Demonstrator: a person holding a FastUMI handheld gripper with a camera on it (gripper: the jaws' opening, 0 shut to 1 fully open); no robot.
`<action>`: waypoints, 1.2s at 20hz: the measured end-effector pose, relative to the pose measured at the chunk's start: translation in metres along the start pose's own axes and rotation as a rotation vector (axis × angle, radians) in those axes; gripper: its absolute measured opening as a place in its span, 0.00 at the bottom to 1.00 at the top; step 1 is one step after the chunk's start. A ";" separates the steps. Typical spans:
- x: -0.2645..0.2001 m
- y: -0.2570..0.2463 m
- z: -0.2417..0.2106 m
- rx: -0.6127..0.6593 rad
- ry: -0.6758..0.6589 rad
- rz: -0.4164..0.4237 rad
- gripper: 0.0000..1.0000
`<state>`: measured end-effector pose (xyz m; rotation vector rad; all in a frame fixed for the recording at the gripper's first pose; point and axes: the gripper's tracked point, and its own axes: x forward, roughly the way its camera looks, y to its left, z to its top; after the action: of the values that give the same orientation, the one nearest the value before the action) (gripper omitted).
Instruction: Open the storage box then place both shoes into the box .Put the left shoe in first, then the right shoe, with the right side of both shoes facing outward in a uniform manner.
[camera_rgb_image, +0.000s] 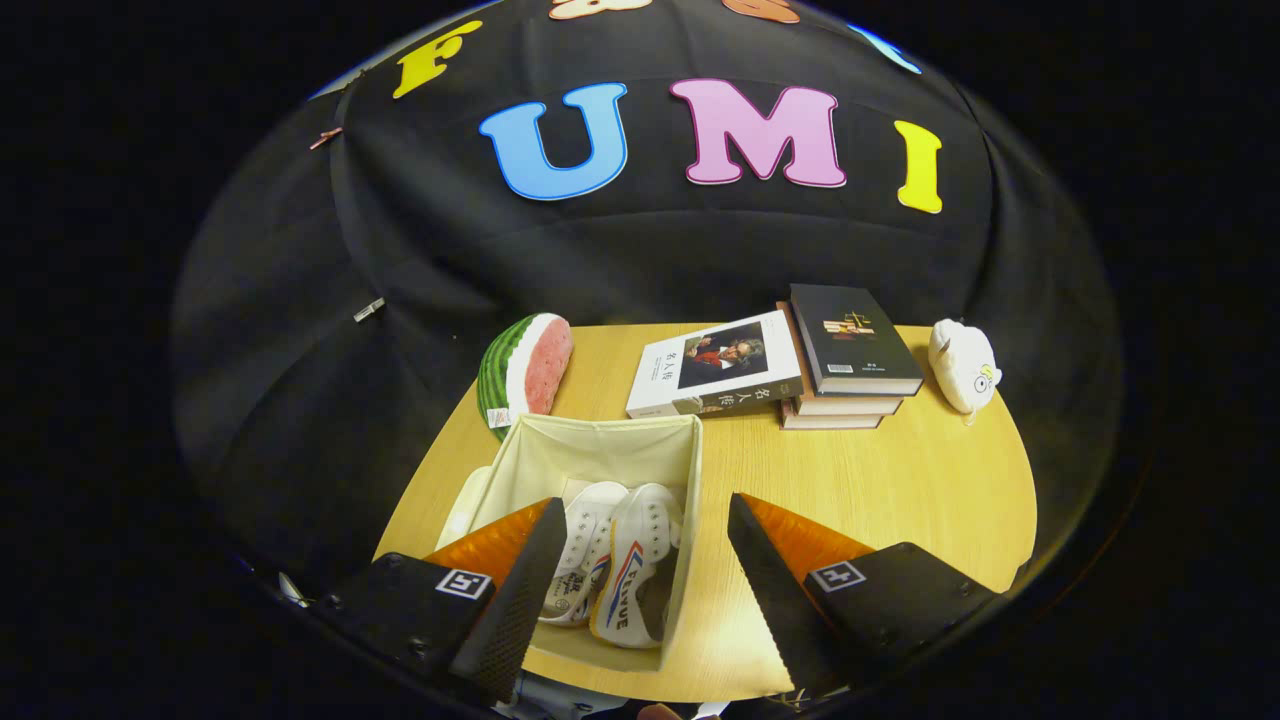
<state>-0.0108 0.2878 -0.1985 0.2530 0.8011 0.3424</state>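
tongs (640, 520) spread empty above both shoes (615, 565) in box (690, 470).

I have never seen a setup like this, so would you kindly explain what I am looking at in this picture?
This is a camera riding on a hand-held gripper, a two-finger tool a person carries. It looks forward along the two black fingers, which stand apart, open and holding nothing. Between and just ahead of them sits an open cloth storage box on a wooden table, with two white shoes standing side by side inside. Beyond the box lie a watermelon slice toy, a white book leaning on a stack of books, and a small white plush toy.
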 end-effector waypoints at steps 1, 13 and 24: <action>-0.005 -0.004 0.002 -0.009 -0.026 0.001 0.99; -0.111 -0.097 0.099 -0.136 -0.450 -0.168 0.99; -0.190 -0.144 0.137 -0.165 -0.636 -0.307 0.98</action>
<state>-0.0031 0.0689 -0.0326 0.0701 0.1742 0.0263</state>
